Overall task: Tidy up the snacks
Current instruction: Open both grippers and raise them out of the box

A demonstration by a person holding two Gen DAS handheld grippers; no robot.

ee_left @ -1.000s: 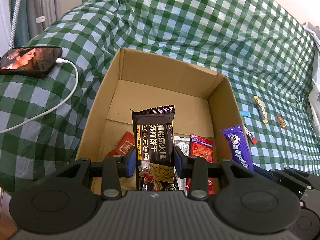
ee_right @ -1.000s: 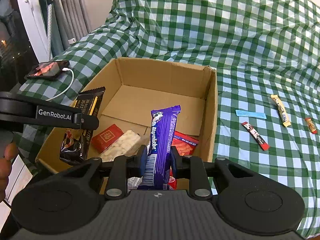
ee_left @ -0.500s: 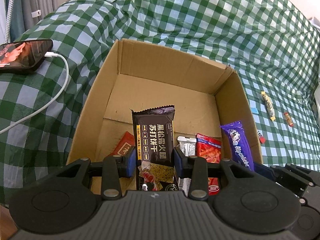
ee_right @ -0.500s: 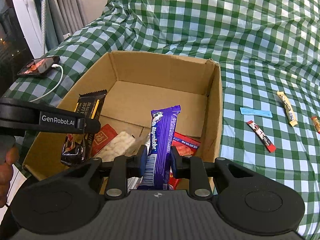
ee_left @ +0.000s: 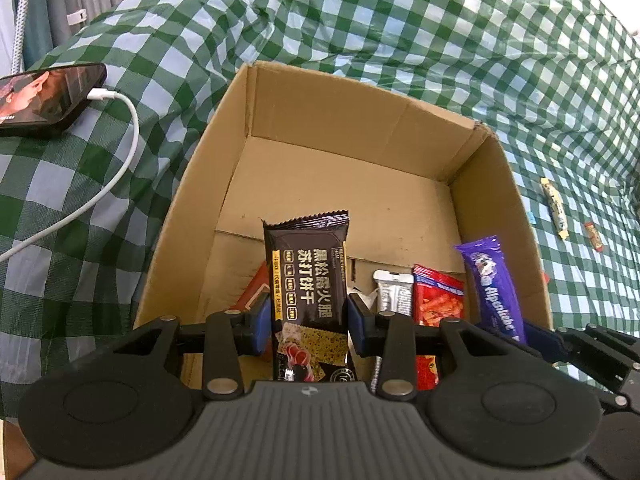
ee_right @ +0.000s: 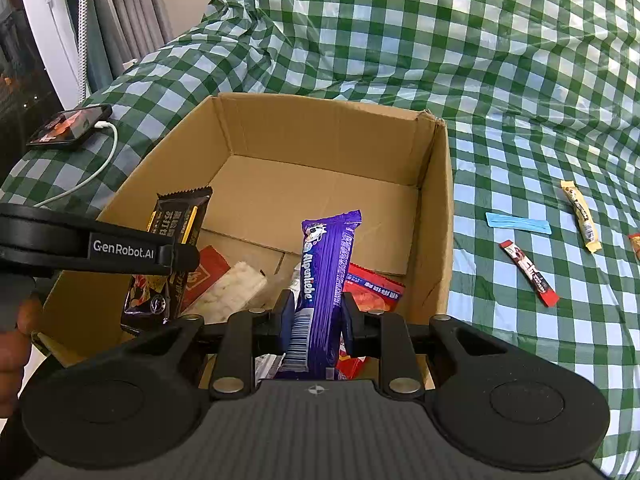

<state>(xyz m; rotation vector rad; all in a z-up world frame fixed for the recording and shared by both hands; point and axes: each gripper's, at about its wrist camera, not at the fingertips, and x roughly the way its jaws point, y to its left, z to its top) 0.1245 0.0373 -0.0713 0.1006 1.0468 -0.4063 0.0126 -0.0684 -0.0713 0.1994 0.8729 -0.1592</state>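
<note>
The left tongs (ee_left: 307, 322) have just been opening around one black cracker packet (ee_left: 308, 280) printed in Chinese characters; a sliver of gap shows at each pad, the packet upright over the cardboard box (ee_left: 360, 128). The right tongs (ee_right: 316, 316) pinch one purple "Alpenliebe" bar (ee_right: 326, 276), also over the box. "GenRobot.AI" is printed on the left tongs' arm. At 3 o'clock of the box, five small sticks lie on the green checked cloth (ee_right: 480, 60); a phone (ee_right: 70, 126) lies at 10 o'clock

Both wrist views down into box (ee_left: 496, 184)
</note>
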